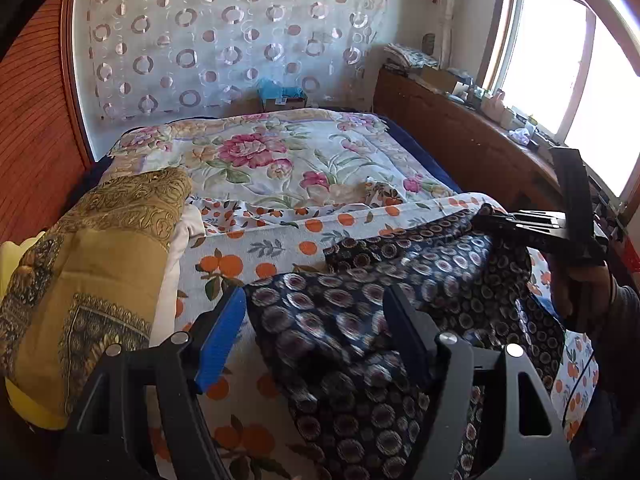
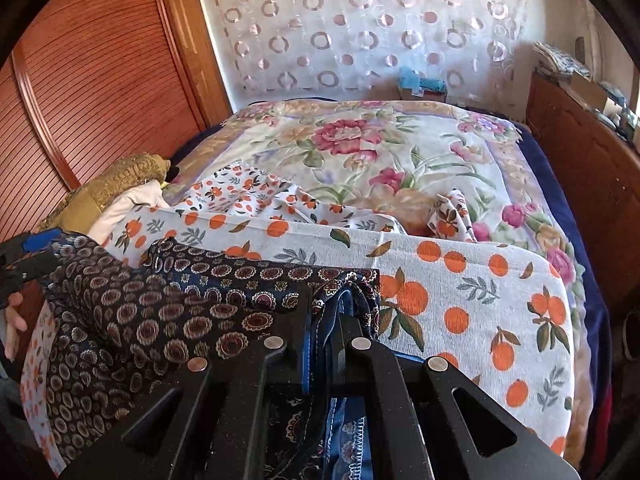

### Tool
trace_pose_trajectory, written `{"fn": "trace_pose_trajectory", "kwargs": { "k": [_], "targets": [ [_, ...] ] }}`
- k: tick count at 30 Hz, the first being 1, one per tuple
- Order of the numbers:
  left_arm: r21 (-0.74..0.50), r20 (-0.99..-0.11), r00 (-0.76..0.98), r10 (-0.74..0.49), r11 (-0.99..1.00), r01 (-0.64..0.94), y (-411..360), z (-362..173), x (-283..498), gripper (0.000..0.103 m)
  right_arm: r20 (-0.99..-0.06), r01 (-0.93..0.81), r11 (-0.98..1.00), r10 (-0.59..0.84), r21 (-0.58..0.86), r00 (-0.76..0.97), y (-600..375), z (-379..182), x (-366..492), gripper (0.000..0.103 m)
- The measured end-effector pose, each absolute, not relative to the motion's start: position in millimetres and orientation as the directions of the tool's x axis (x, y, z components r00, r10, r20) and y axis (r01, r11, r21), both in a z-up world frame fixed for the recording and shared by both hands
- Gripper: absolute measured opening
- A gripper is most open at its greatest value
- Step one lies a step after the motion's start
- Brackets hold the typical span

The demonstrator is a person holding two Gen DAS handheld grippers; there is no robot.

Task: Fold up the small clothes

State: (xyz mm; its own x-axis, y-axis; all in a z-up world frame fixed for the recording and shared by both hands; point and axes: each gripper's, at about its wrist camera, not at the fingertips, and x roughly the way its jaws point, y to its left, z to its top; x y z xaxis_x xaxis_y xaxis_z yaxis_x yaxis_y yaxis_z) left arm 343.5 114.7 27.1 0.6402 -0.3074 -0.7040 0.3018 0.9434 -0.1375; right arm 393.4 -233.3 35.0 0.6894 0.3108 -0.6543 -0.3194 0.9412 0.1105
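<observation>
A dark blue garment [image 1: 360, 280] [image 2: 160, 300] with round medallion print lies spread over a surface covered in orange-fruit cloth [image 1: 256, 240] [image 2: 480, 300]. My left gripper [image 1: 316, 320] hangs open over the garment's near left part. Its blue-padded fingers [image 1: 224, 336] straddle the fabric without pressing it. My right gripper [image 2: 326, 312] is shut on the garment's blue stitched edge, which runs up between its jaws. In the left wrist view the right gripper [image 1: 492, 218] sits at the garment's far right corner, held by a hand. The left gripper [image 2: 24, 256] shows at the left edge of the right wrist view.
A folded yellow-brown blanket [image 1: 92, 248] lies left of the garment. Behind it a floral bedspread [image 1: 260, 152] carries a crumpled orange-print cloth [image 2: 452, 216]. A wooden cabinet [image 1: 460, 140] with clutter runs along the right under the window. A wooden wardrobe door [image 2: 80, 80] stands on the left.
</observation>
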Motion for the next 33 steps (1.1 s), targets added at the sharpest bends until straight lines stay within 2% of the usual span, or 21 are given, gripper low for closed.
{"fn": "trace_pose_trajectory", "kwargs": {
  "k": [2,6,7,12,16,20,24,26,31,33],
  "targets": [
    [-0.143,-0.698,0.642,-0.316,0.941,0.307,116.5,28.7,331.0,0.072,-0.646,-0.318,0.942,0.31,0.109,0.697,-238.1,39.9,384.9,0.015],
    [-0.198,-0.691,0.628,-0.358,0.929,0.313,120.4,22.2,304.4,0.072,-0.618,-0.305,0.95,0.279,0.067,0.734,-245.4,46.7,371.2,0.049],
    [-0.207,-0.695,0.618,-0.366,0.926,0.315,119.7,18.4,302.9,0.072,-0.605,-0.296,0.953,0.268,0.055,0.75,-247.6,50.1,366.0,0.052],
    [-0.197,-0.749,0.558,-0.357,0.924,0.326,105.1,-9.6,296.3,0.072,-0.574,-0.325,0.945,0.279,0.022,0.77,-252.7,60.9,329.1,0.055],
    [-0.194,-0.77,0.54,-0.34,0.931,0.31,99.3,-22.2,313.4,0.072,-0.614,-0.469,0.883,0.372,0.003,0.696,-234.2,44.2,294.8,0.055],
    [-0.173,-0.77,0.557,-0.312,0.942,0.288,95.4,-23.5,337.5,0.072,-0.661,-0.534,0.839,0.344,-0.101,0.666,-208.0,22.2,275.3,0.055],
    [-0.161,-0.773,0.565,-0.288,0.951,0.264,94.2,-23.6,362.9,0.072,-0.699,-0.508,0.832,0.226,-0.224,0.678,-191.2,1.2,307.1,0.055],
    [-0.15,-0.771,0.576,-0.271,0.957,0.25,95.2,-24.3,375.5,0.072,-0.69,-0.458,0.848,0.163,-0.268,0.705,-191.3,1.0,334.4,0.055],
    [-0.138,-0.756,0.615,-0.224,0.973,0.185,103.1,-21.8,398.6,0.072,-0.668,-0.345,0.897,0.08,-0.275,0.74,-195.8,20.0,394.2,0.055],
    [-0.135,-0.747,0.631,-0.208,0.977,0.163,106.8,-20.9,405.4,0.072,-0.68,-0.301,0.926,0.069,-0.229,0.73,-204.1,21.0,411.3,0.055]
  ]
}}
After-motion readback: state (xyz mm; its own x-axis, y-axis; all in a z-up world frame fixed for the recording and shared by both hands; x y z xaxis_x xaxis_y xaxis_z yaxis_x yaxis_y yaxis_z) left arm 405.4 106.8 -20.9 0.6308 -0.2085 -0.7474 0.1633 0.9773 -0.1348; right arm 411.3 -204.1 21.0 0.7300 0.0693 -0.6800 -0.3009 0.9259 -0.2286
